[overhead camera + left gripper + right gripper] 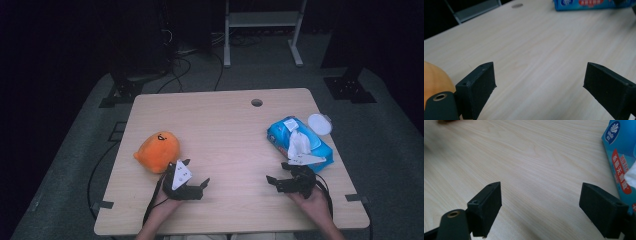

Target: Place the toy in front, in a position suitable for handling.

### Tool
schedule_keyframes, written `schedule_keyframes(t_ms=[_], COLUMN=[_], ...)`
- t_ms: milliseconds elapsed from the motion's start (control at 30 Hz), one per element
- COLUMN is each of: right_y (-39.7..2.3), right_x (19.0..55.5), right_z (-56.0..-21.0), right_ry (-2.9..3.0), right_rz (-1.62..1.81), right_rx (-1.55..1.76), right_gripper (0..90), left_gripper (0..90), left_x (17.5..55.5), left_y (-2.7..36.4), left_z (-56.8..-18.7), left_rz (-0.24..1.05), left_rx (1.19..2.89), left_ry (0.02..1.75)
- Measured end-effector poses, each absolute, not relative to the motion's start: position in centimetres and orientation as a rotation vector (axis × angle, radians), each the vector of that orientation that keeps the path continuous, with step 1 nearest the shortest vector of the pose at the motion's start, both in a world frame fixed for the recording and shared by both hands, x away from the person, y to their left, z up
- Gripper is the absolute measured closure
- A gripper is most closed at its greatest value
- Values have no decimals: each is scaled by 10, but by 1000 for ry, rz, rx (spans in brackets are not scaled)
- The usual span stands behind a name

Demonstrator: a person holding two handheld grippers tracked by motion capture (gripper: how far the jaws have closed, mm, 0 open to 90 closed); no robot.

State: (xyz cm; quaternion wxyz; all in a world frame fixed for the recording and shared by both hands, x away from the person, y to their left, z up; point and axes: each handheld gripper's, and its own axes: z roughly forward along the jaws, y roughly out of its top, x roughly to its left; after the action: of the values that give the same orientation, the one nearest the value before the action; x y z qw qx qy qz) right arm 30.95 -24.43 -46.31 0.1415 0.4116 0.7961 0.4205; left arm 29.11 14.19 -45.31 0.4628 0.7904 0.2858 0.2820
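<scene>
An orange plush toy lies at the left of the wooden table; its edge shows beside my left jaw in the left gripper view. A blue pack of wet wipes with a white wipe pulled up from its top lies at the right. My left gripper rests low just right of the plush, open, with bare wood between its jaws. My right gripper sits just in front of the pack, pointing left, open and holding nothing.
A round white lid lies at the table's right edge behind the pack. A cable hole is near the far edge. Beyond the table stand a white frame and dark stands on grey floor.
</scene>
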Motion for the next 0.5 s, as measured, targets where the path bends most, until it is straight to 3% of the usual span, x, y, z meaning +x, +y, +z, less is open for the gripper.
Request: schedule_keyframes(t_ms=[500], right_y=[-239], right_x=[306], right_z=[-465], right_ry=[2308], right_rz=[1184], right_rx=[1183], right_gripper=[172], left_gripper=[99], left_x=[291], left_y=[196], left_z=[-402], left_rz=[828], left_rx=[1650], left_ry=[815])
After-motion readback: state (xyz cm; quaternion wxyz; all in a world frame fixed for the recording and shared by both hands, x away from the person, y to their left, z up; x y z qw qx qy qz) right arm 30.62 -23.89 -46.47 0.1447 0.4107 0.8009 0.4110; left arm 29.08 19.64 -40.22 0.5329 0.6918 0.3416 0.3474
